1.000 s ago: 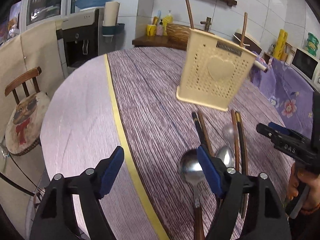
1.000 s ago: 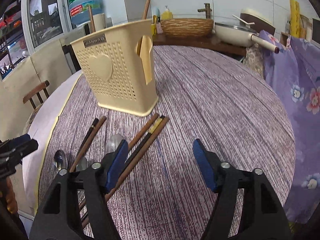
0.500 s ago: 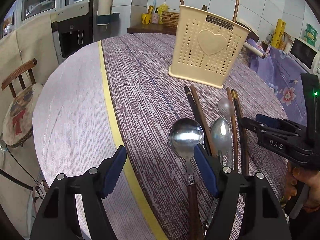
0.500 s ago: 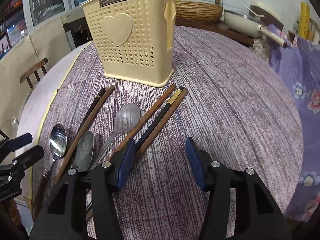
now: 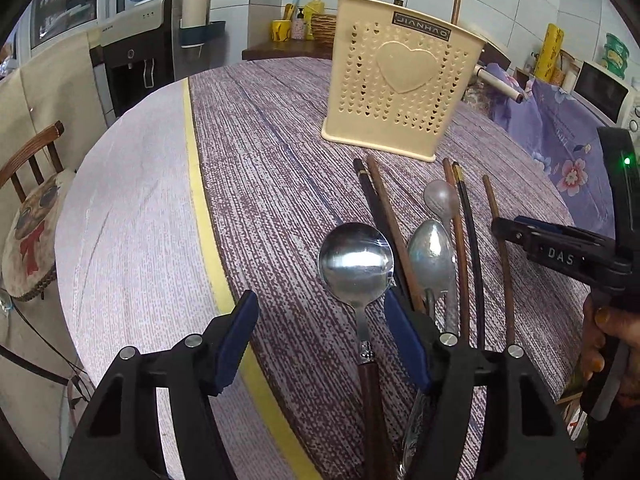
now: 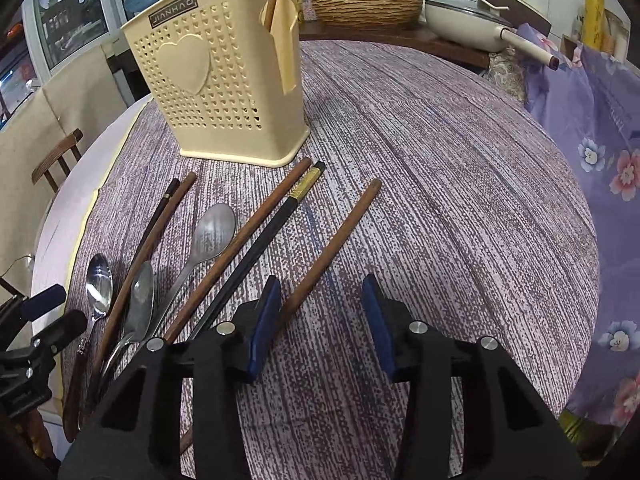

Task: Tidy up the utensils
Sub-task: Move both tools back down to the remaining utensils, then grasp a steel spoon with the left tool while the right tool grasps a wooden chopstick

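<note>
one chopstick (image 6: 334, 248) shifted aside; right gripper (image 6: 320, 320) low, jaws closing.

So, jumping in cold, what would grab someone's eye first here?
The cream holder with its heart stands upright mid-table. In front of it lies a fan of spoons and chopsticks, the round shiny spoon nearest the left gripper. The right gripper hovers open by one brown chopstick, jaws just narrowing.
</note>
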The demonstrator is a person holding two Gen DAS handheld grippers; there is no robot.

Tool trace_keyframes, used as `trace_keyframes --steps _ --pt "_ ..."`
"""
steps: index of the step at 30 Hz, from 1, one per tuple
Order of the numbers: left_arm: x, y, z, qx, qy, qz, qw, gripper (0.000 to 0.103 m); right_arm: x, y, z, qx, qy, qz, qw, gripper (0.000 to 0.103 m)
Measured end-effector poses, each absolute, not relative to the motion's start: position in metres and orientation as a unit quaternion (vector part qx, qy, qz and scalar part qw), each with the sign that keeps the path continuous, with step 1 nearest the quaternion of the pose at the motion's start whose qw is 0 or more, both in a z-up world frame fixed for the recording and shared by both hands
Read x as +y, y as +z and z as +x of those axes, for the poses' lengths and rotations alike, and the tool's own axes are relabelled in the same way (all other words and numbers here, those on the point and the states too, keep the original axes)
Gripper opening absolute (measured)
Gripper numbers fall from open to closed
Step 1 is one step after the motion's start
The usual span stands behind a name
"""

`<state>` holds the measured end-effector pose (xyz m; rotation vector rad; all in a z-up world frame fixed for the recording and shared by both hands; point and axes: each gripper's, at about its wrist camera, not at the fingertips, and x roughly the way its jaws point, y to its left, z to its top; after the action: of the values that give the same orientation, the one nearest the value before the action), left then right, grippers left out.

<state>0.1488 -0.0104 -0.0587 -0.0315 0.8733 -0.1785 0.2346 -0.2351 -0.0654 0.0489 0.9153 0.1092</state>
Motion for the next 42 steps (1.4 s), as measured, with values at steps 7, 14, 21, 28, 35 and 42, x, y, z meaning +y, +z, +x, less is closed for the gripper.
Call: trace_keyframes --steps 7,14,21,28,35,42 --pt "-0.024 -0.063 0.151 0.428 -0.080 0.015 0.900 0.062 -0.233 -0.066 0.241 0.440 0.048 0.022 0.896 0.042" --pt "-0.040 -0.066 0.157 0.428 -0.073 0.052 0.899 0.062 -0.232 -0.066 0.246 0.439 0.043 0.021 0.897 0.040" --pt "-0.043 -0.065 0.167 0.424 -0.065 0.052 0.902 0.059 -0.235 -0.066 0.261 0.438 0.029 0.029 0.898 0.032" --pt "-0.047 -0.064 0.176 0.427 -0.068 0.053 0.900 0.050 -0.227 -0.065 0.275 0.441 0.028 0.032 0.896 0.026" --pt "-0.049 -0.063 0.178 0.431 -0.061 0.048 0.899 0.047 -0.225 -0.064 0.287 0.440 0.022 0.032 0.897 0.017" --pt "-0.051 -0.063 0.175 0.430 -0.051 0.038 0.900 0.047 -0.231 -0.064 0.293 0.439 0.022 0.049 0.897 0.013"
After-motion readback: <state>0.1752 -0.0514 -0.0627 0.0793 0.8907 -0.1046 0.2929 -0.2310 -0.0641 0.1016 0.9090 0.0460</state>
